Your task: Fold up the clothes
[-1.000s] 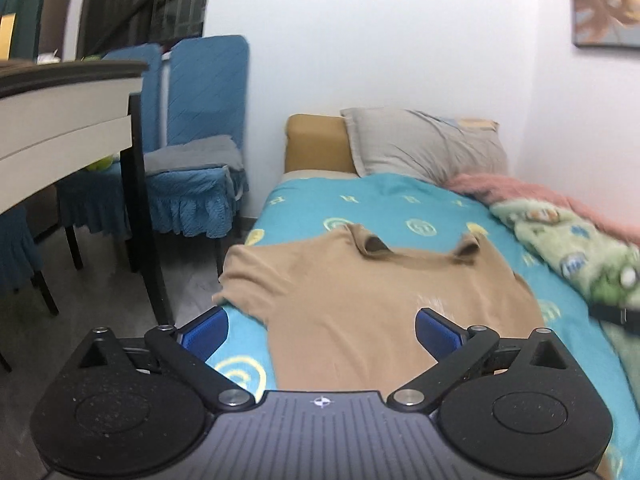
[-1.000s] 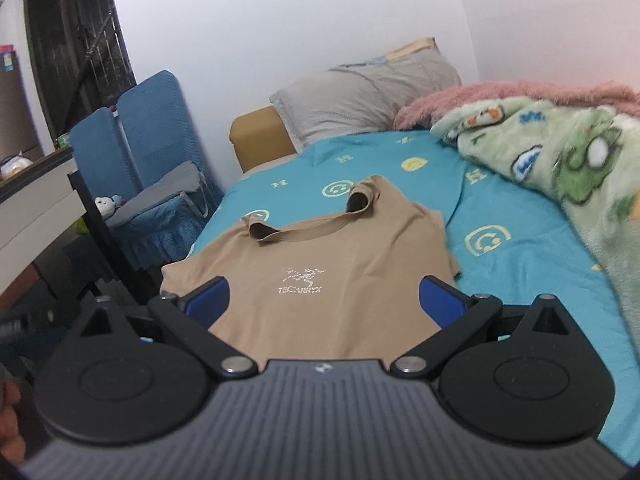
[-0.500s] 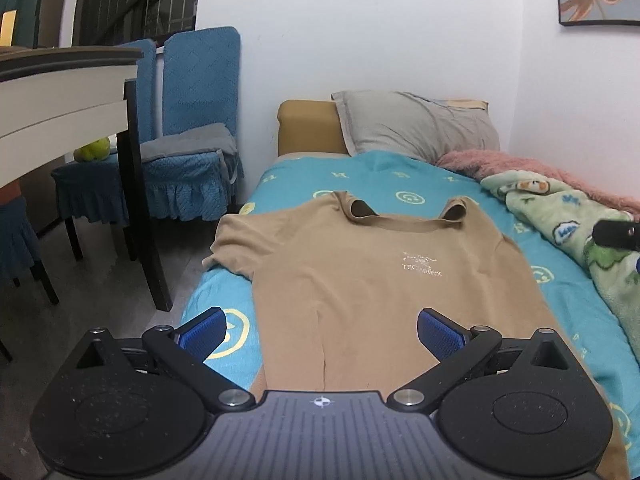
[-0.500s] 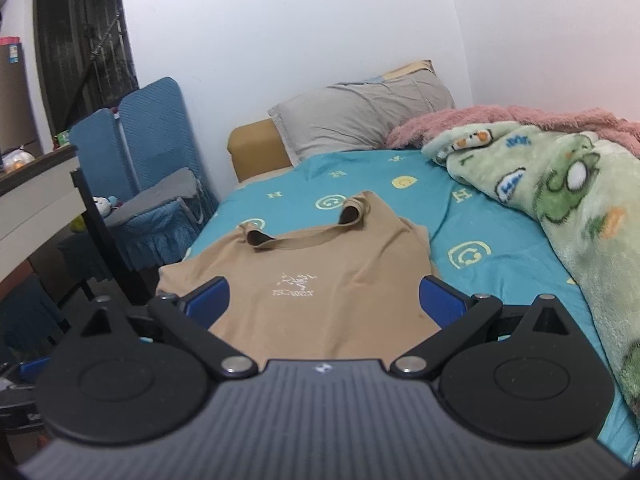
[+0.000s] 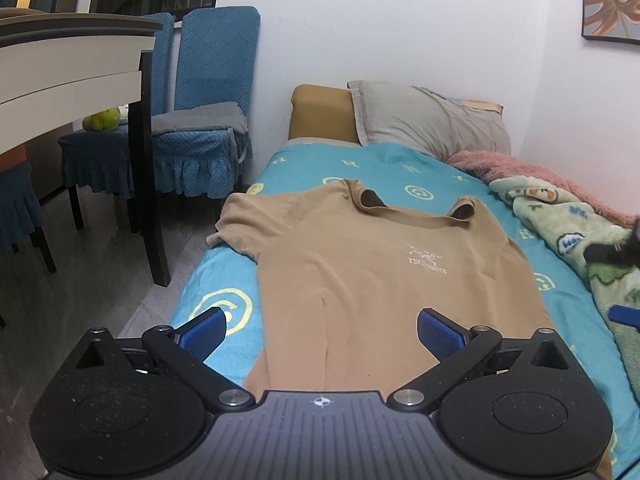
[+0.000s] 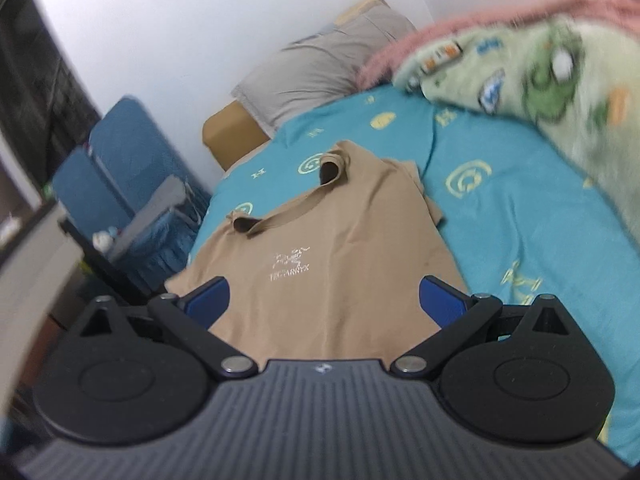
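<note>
A tan T-shirt (image 5: 384,280) lies spread flat, front side up, on the bed (image 5: 440,168), whose sheet is teal with yellow marks. Its collar points toward 12 o'clock, where a grey pillow (image 5: 432,124) leans at the head of the bed, and its hem runs toward 6 o'clock, under the camera. The sleeve at 10 o'clock spreads out to the bed's edge; on the other side, at 2 o'clock, the sleeve seems tucked close to the body, though how it lies is hard to tell. Laid out open like this, the shirt shows its whole outline, which suits picking edges to fold along.

The left tongs (image 5: 320,332) stand wide open with nothing between the blue pads, low over the hem end of the shirt. The right tongs (image 6: 324,300) are likewise spread apart and empty, hanging over the shirt's lower half, tilted so the shirt runs toward 11 o'clock in their view; that view is blurred toward its edges. Both seem held open so that each can close on a bit of cloth.

A green cartoon blanket (image 5: 580,240) with a pink one behind it is heaped at 3 o'clock, well clear of the shirt, leaving flat sheet around it. Blue-covered chairs (image 5: 208,112) and a desk (image 5: 72,60) stand off the bed at 10 o'clock.

No fold shows in the shirt now.
</note>
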Action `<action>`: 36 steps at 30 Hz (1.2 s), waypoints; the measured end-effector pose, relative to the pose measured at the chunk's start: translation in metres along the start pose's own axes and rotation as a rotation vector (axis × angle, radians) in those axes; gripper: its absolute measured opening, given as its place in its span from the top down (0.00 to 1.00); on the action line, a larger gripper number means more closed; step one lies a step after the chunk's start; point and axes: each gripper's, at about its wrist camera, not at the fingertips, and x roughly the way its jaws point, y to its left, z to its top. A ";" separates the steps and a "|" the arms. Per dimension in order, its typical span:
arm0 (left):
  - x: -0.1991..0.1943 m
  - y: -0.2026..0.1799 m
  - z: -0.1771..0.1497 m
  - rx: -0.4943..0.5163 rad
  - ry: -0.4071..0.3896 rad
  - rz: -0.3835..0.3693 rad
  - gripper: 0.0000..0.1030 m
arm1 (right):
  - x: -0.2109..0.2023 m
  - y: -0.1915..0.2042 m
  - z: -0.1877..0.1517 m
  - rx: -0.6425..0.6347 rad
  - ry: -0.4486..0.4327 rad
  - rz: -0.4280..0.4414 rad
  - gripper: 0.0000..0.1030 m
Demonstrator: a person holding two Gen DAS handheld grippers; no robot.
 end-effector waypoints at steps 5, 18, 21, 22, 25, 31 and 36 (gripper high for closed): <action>0.003 -0.005 -0.005 0.020 -0.017 -0.016 0.00 | 0.029 -0.043 0.045 0.176 0.061 0.000 0.19; 0.072 -0.005 -0.008 -0.088 0.108 -0.096 0.00 | 0.158 -0.134 0.072 0.322 0.108 -0.056 0.30; 0.088 0.000 -0.008 -0.124 0.135 -0.112 0.01 | 0.175 -0.130 0.068 0.285 0.123 -0.030 0.30; 0.093 0.001 -0.008 -0.131 0.140 -0.115 0.01 | 0.180 -0.128 0.066 0.273 0.128 -0.022 0.30; 0.102 0.004 -0.011 -0.141 0.153 -0.108 0.01 | 0.191 -0.117 0.063 0.184 0.119 -0.036 0.31; 0.109 0.015 -0.011 -0.204 0.162 -0.118 0.01 | 0.198 -0.065 0.062 -0.120 0.054 -0.135 0.88; 0.107 0.016 -0.010 -0.217 0.148 -0.125 0.01 | 0.196 -0.006 0.048 -0.411 -0.030 -0.179 0.90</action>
